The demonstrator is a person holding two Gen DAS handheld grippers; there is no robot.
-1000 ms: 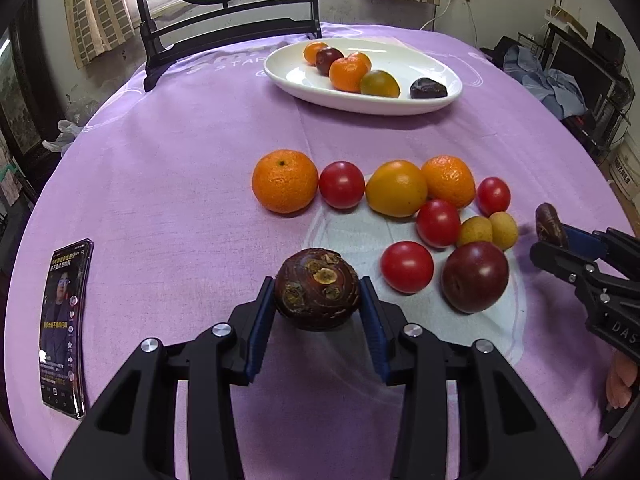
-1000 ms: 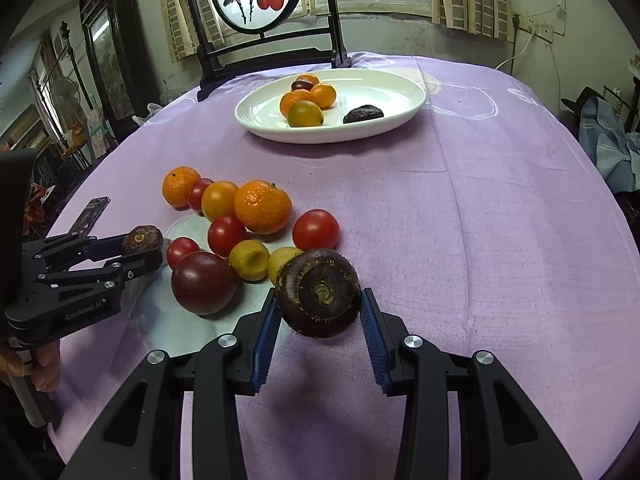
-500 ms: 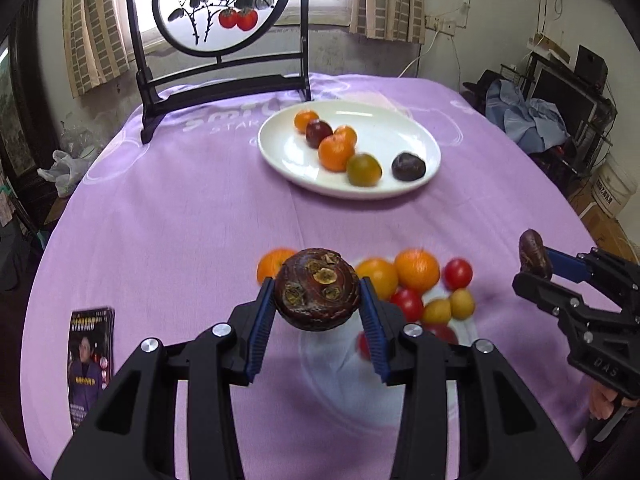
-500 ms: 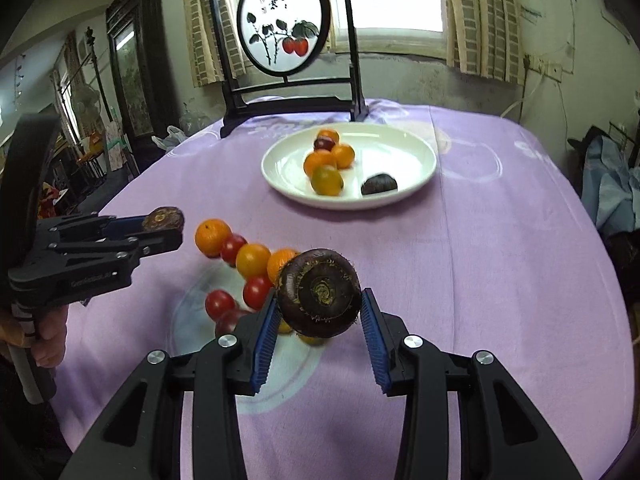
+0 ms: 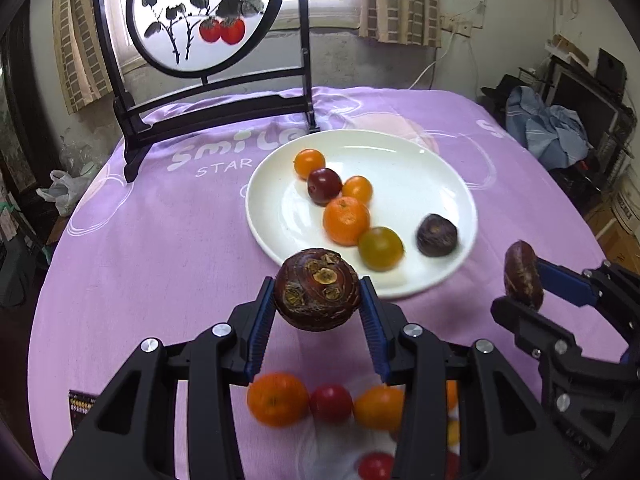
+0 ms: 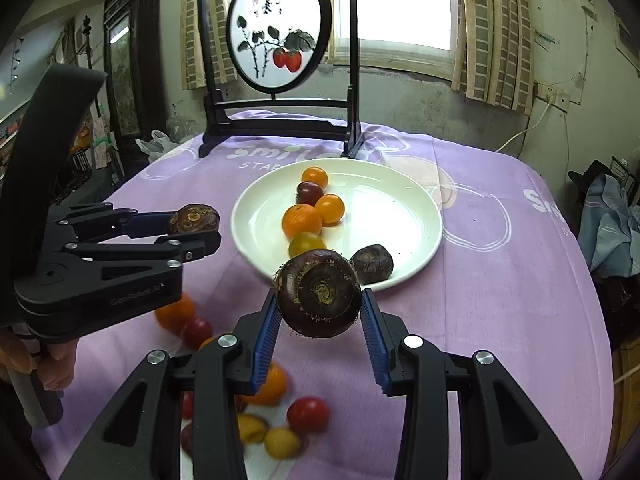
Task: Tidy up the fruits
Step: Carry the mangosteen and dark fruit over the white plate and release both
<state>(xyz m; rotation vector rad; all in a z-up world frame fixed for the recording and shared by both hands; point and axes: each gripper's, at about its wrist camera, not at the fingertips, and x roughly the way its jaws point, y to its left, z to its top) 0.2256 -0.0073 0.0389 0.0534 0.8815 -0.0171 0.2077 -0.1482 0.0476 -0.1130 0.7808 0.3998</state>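
Observation:
My left gripper is shut on a dark brown water chestnut, held in the air just short of the white plate. My right gripper is shut on a second water chestnut, also near the plate's front rim. The plate holds oranges, a plum, a greenish tomato and another water chestnut. Loose oranges and tomatoes lie on the purple cloth below my fingers. Each gripper shows in the other's view: the right gripper at the right, the left gripper at the left.
A round painted screen on a black stand rises behind the plate. A phone lies at the table's left front edge. A hand grips the left tool's handle. Clothes and clutter sit beyond the table's right edge.
Both grippers have risen and moved forward from over the loose fruit toward the plate, each still carrying its water chestnut. The loose fruit has slid down under the fingers in both views.

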